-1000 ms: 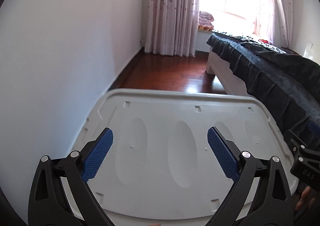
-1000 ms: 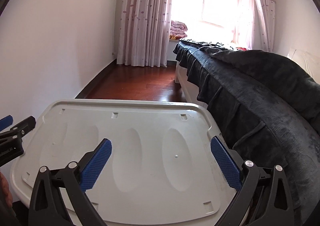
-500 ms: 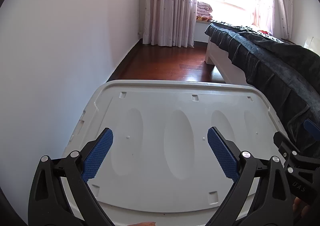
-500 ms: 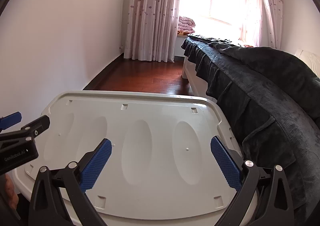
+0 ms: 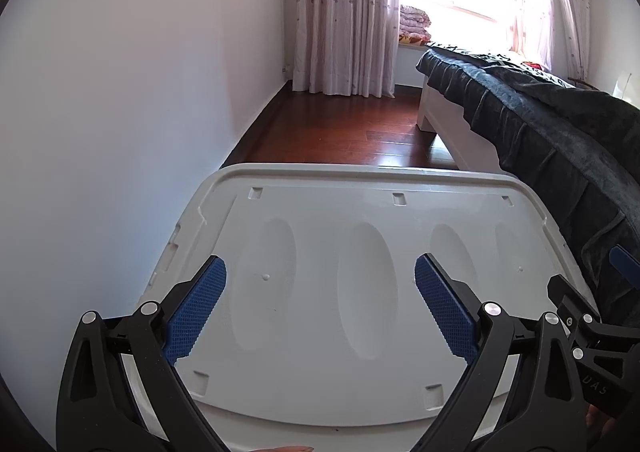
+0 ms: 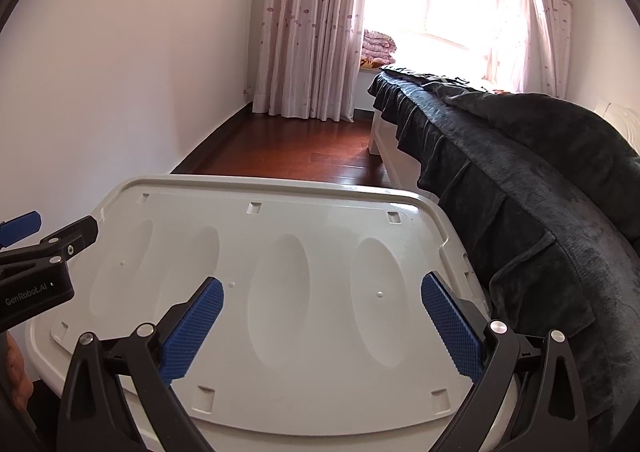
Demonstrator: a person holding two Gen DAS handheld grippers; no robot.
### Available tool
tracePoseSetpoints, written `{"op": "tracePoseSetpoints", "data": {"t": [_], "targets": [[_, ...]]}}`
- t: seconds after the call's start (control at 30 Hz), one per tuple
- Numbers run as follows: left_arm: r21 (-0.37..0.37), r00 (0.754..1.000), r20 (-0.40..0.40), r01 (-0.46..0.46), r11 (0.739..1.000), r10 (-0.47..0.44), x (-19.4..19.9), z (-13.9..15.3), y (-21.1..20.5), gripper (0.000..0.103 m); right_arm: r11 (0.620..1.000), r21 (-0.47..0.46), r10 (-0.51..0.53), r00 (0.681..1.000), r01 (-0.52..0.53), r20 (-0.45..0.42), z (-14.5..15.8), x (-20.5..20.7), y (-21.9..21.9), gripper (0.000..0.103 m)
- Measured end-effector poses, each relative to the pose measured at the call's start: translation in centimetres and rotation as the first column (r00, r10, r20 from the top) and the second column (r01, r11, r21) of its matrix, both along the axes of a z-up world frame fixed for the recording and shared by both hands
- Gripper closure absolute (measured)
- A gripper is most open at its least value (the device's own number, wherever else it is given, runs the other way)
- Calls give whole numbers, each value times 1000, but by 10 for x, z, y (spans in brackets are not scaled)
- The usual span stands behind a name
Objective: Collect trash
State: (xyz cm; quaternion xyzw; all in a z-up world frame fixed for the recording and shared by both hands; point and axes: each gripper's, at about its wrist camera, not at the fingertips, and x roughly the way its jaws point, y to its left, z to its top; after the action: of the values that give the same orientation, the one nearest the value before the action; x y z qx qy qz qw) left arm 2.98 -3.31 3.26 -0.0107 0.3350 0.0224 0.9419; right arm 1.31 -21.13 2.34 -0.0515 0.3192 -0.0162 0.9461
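No trash shows in either view. My left gripper (image 5: 320, 276) is open and empty, its blue pads spread wide above a white plastic bin lid (image 5: 320, 212) with oval dents. My right gripper (image 6: 322, 292) is also open and empty above the same lid (image 6: 280, 212). The right gripper's side shows at the right edge of the left wrist view (image 5: 592, 316). The left gripper's side shows at the left edge of the right wrist view (image 6: 44, 252).
A white wall (image 5: 120, 112) runs along the left. A bed with a dark blanket (image 6: 520, 156) stands close on the right. Red-brown wooden floor (image 5: 352, 132) lies beyond the lid, leading to pink curtains (image 6: 312, 32) and a bright window.
Both grippers have risen and drawn back slightly, so more of the lid and floor shows. Jaws stay open.
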Motion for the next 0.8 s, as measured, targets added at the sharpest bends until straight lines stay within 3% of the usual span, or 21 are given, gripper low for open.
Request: {"op": "tracePoseSetpoints", "data": {"t": [0.8], "targets": [[51, 1000, 10, 21, 999, -21, 0, -2, -12, 10, 998, -59, 23, 1000, -23, -4, -5, -3, 8, 5]]}}
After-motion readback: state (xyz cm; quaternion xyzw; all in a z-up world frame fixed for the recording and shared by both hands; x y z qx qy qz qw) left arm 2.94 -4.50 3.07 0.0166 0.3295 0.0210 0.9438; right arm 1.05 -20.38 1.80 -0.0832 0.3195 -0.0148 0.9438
